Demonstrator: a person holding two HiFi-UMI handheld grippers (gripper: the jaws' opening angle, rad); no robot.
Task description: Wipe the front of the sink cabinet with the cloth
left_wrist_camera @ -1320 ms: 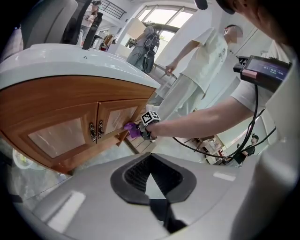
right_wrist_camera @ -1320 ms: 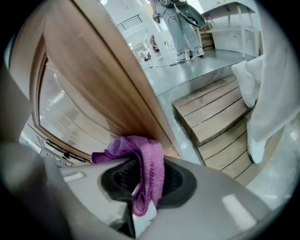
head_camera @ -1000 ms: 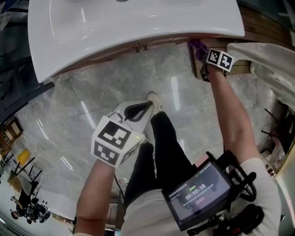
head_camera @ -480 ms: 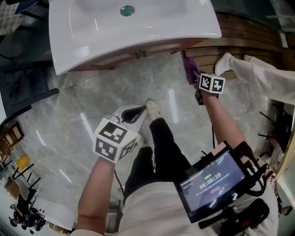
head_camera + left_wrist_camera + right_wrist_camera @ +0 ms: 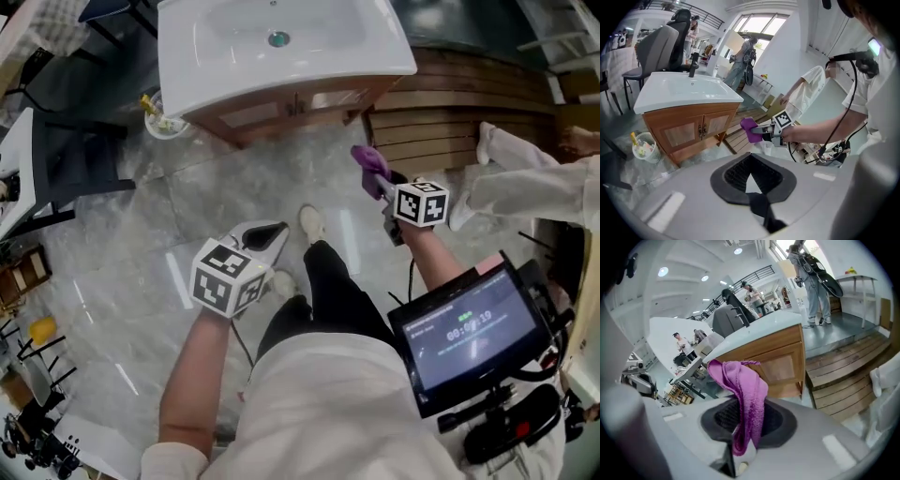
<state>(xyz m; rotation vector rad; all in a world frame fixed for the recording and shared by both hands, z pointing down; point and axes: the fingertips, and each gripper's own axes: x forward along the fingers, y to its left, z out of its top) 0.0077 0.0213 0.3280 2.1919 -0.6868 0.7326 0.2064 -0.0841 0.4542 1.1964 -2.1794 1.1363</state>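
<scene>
The sink cabinet has a white basin (image 5: pixel 281 47) over a wooden two-door front (image 5: pixel 291 105), which also shows in the left gripper view (image 5: pixel 689 129) and the right gripper view (image 5: pixel 780 364). My right gripper (image 5: pixel 380 183) is shut on a purple cloth (image 5: pixel 368 161), held in the air off the cabinet's right corner, apart from the wood. In its own view the cloth (image 5: pixel 745 399) hangs folded from the pinch of that right gripper (image 5: pixel 743 446). My left gripper (image 5: pixel 265 234) hovers low over the floor, shut with nothing in it (image 5: pixel 754 190).
A small white bin (image 5: pixel 164 117) with bottles stands at the cabinet's left foot. A slatted wooden platform (image 5: pixel 450 112) lies to the right. A dark office chair (image 5: pixel 56 159) is at far left. A person in white (image 5: pixel 534 187) stands at right. My shoe (image 5: pixel 311 223) is below the cabinet.
I have backed away from the cabinet. The right gripper with the cloth has left the cabinet's right corner and come down toward me. The left gripper has barely moved.
</scene>
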